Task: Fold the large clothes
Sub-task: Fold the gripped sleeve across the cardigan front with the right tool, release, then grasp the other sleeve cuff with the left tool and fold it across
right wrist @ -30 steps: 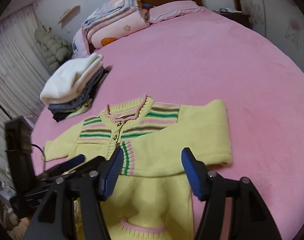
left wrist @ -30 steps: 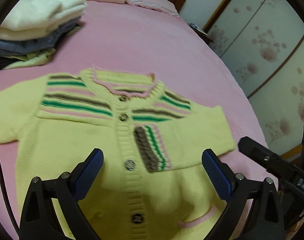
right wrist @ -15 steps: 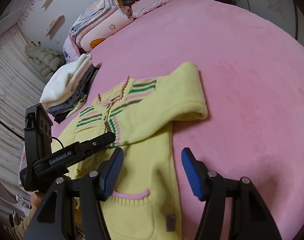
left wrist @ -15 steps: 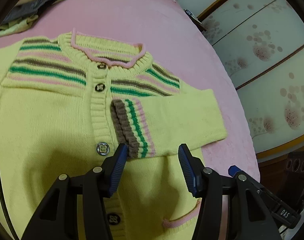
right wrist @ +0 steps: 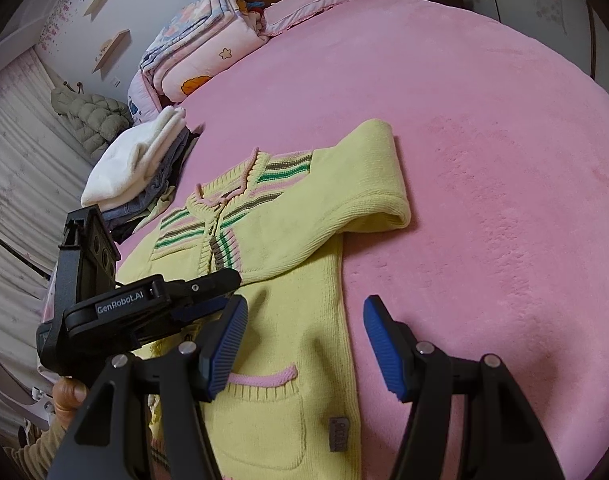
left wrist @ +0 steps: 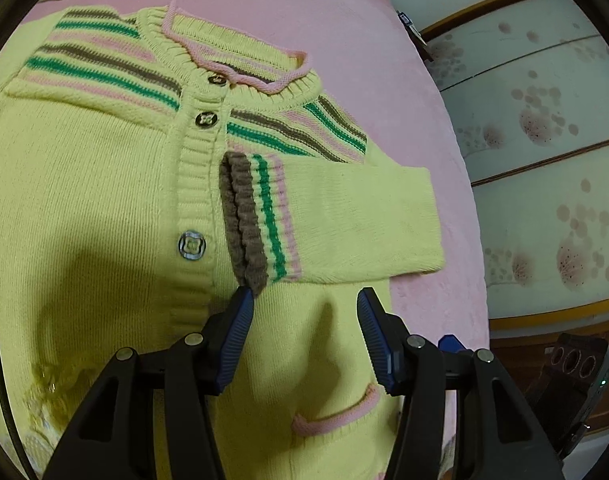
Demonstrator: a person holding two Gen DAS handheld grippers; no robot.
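Lying face-up on the pink bed [right wrist: 484, 128]: yellow cardigan [left wrist: 84, 200], long axis running away from both grippers. Left gripper [left wrist: 304, 338], jaws just narrowed, empty, nearest the folded-in sleeve cuff [left wrist: 248, 220]. Right gripper [right wrist: 304, 350] spread, empty, over the side hem.

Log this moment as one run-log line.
step: fold cardigan on bed | one sleeve folded across chest | left gripper: open above front | right gripper: open over side hem
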